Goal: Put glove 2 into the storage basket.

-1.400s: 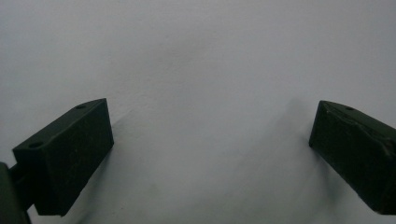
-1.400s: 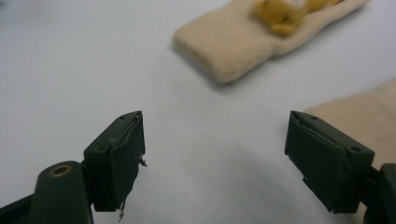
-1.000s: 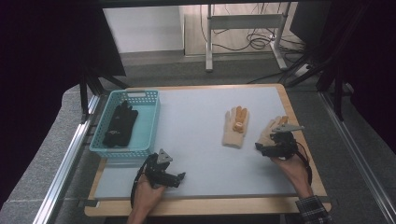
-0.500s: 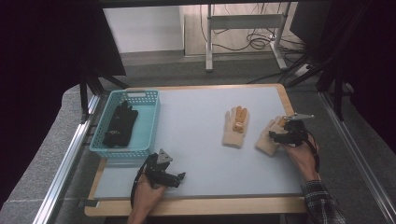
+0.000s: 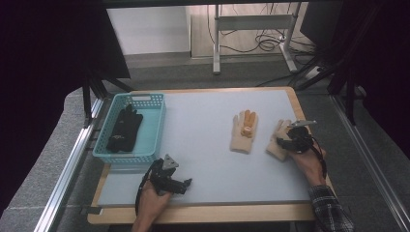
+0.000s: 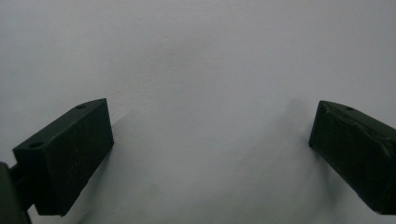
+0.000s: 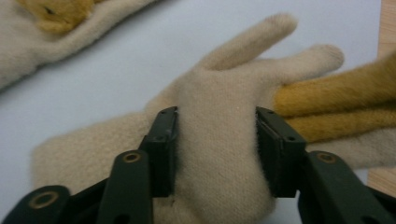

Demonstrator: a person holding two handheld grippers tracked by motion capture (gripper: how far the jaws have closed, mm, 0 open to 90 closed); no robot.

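Note:
A cream glove with orange-yellow fingers (image 5: 276,143) (image 7: 217,154) lies on the grey mat near the right edge. My right gripper (image 5: 286,143) (image 7: 215,126) is down on it. Its jaws have just been closing, and the pads now pinch a raised fold of the glove's palm. A matching cream glove (image 5: 244,131) (image 7: 32,42) lies flat just to the left, apart from the first. Near the front edge my left gripper (image 5: 185,184) (image 6: 210,154) rests open over bare mat, with nothing between its fingers.
A teal basket (image 5: 145,99) stands at the mat's left side and holds black gloves (image 5: 123,128). The grey mat (image 5: 203,140) covers a wooden table whose rim shows at the right (image 5: 309,121). Metal rails run along both sides of the table.
My right hand has moved a little away from the person and settled onto the right glove, and its jaws have drawn in on the fabric. The left hand has stayed in place.

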